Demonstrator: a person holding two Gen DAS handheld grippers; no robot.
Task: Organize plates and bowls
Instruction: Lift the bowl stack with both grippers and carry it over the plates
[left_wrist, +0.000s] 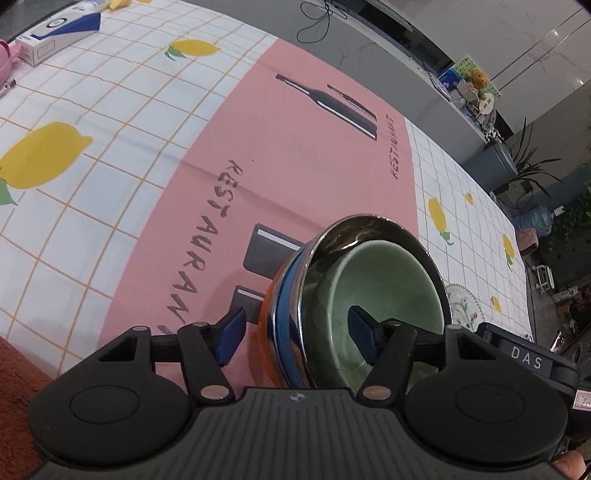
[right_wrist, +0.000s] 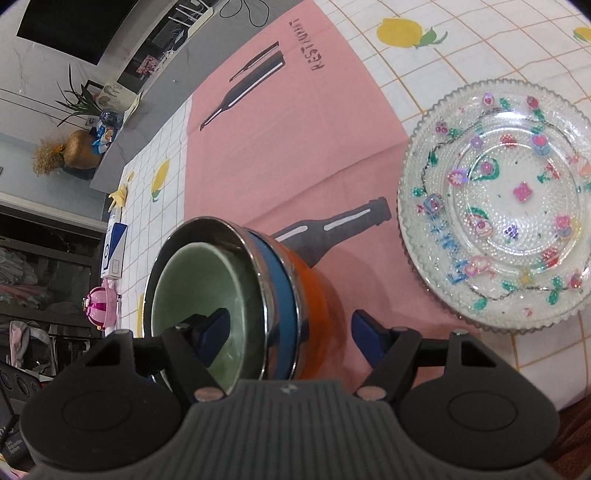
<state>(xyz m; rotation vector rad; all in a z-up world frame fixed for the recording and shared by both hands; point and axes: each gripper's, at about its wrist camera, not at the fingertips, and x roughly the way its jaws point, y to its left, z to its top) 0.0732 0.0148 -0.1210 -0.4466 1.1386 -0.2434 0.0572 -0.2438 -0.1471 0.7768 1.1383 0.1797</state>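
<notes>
Green bowl (left_wrist: 373, 291) nested in a steel bowl (left_wrist: 369, 229), over blue and orange bowls, stacked on the pink mat (left_wrist: 295, 158) on the counter. Left gripper (left_wrist: 291, 334) and right gripper (right_wrist: 291, 332): both spread, each straddling the stack's rim on opposite sides, pads not pressing. Glass plate (right_wrist: 495, 203) just beside the stack.

I note a table under a lemon-print checked cloth (left_wrist: 122, 122) with a pink placemat (left_wrist: 295, 155). Beyond it lie grey flooring (left_wrist: 369, 48), a long low cabinet (left_wrist: 424, 40), and potted plants (left_wrist: 532, 162).
</notes>
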